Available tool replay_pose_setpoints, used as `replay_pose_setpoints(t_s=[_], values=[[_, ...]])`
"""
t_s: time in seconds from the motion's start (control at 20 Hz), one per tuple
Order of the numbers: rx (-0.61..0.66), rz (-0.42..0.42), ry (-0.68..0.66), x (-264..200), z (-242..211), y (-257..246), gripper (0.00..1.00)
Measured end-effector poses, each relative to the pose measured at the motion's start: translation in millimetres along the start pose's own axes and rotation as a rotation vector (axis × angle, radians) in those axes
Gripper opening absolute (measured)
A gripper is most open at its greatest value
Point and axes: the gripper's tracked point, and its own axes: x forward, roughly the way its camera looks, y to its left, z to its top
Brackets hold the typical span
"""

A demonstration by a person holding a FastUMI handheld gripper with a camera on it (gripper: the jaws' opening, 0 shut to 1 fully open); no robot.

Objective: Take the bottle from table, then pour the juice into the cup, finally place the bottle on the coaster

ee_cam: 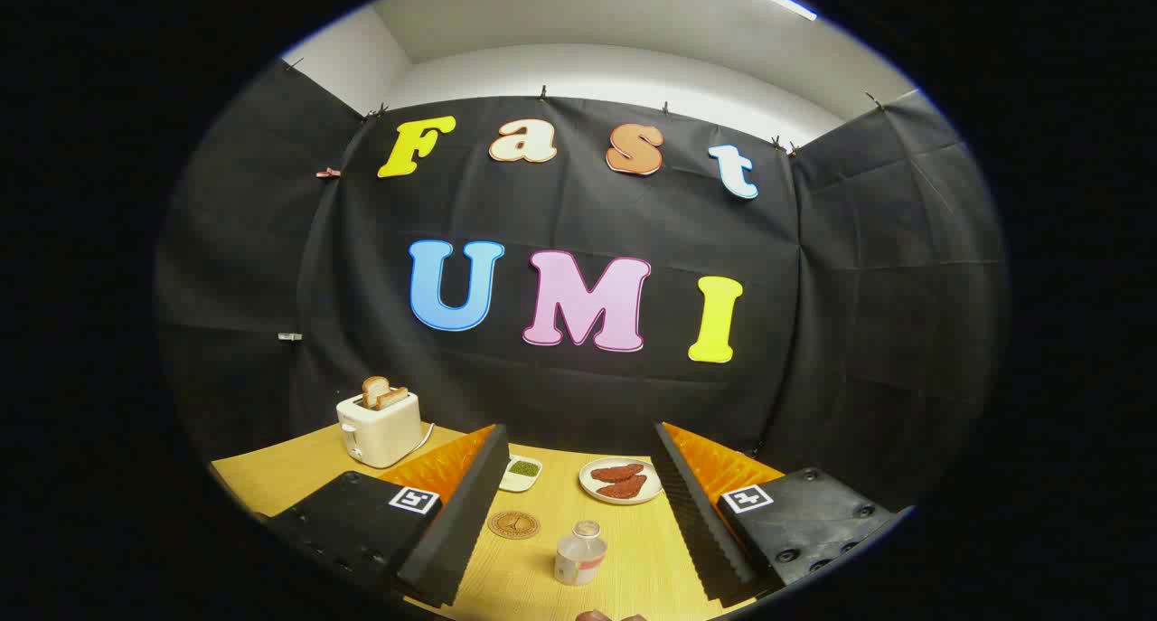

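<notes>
The gripper point(578, 503) was held above the wooden table point(289, 472) with its two fingers spread wide apart and nothing between them touching either one. In the gap between the fingers, nearer the right one but clear of it, a small clear plastic bottle point(579, 554) stood upright on the table, with a pale label around its body and what appeared to be an uncapped neck, though that was too small to tell for sure. Just to the left of the bottle, close beside the left finger, lay a round brown coaster point(513, 523) flat on the tabletop, apart from the bottle. Farther ahead, beyond the fingertips, a small white dish holding something green point(522, 472) sat next to the tip of the left finger, and a round white plate with two reddish-brown pieces of food point(622, 481) sat next to the tip of the right finger. Well off to the left of the left finger and farther back, a cream-coloured toaster point(380, 427) stood near the booth's cloth wall, with slices of toast point(383, 393) sticking up out of its slots. At the nearest edge of the table, below the bottle, a sliver of something rounded and brownish point(607, 616) showed, too little of it visible to say what it was.
</notes>
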Motion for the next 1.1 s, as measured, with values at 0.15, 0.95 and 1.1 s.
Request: replay_pose_setpoints(t_s=[0.15,0.95,1.1], values=[[-0.007,0.006,0.009,-2.1,-0.6,-2.4,0.97],[0.031,-0.024,0.076,-7.5,-23.6,-19.1,0.97],[0.016,-0.033,0.074,-0.7,-30.2,-23.0,0.97]])
